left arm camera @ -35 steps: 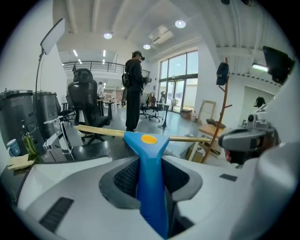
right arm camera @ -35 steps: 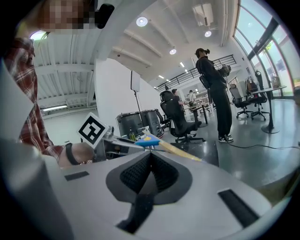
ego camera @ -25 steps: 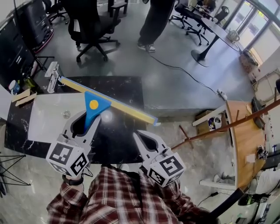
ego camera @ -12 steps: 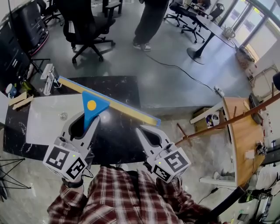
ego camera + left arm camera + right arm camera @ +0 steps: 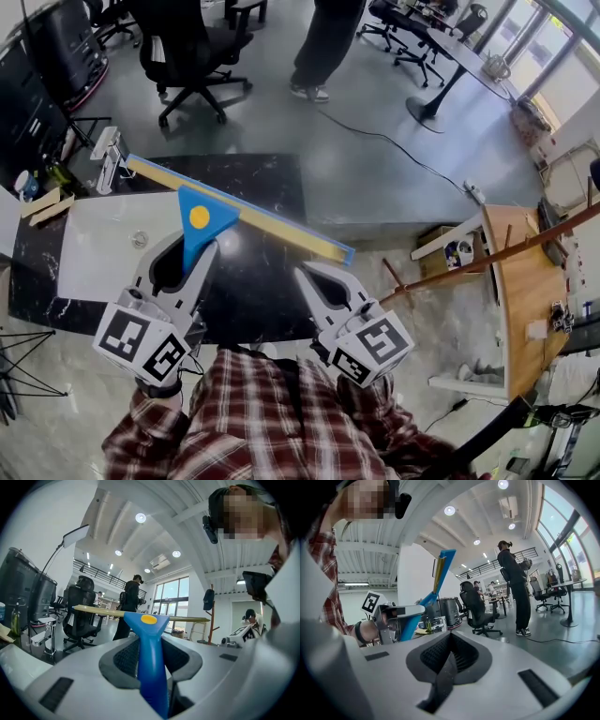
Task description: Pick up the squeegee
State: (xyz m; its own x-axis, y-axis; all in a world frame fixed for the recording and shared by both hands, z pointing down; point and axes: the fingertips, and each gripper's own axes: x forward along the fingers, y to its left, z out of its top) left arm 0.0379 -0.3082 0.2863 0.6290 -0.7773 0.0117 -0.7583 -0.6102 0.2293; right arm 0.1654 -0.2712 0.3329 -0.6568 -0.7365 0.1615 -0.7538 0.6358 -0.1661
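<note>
The squeegee [image 5: 201,223] has a blue triangular handle with a yellow dot and a long yellow-and-blue blade [image 5: 272,230] running across above the table. My left gripper [image 5: 190,249] is shut on the handle and holds it up off the surface. In the left gripper view the blue handle [image 5: 150,648] is pinched between the pads, with the blade level in front. My right gripper [image 5: 311,274] hovers beside it to the right, shut with nothing in it; its pads meet [image 5: 449,660]. The right gripper view shows the squeegee [image 5: 440,569] upright in the left gripper [image 5: 401,612].
A black marble table [image 5: 267,192] lies below, with a white sheet [image 5: 89,253] on its left part. Beyond it are an office chair [image 5: 192,52] and a standing person [image 5: 328,37]. A wooden pole [image 5: 487,264] and wooden table [image 5: 525,309] are to the right.
</note>
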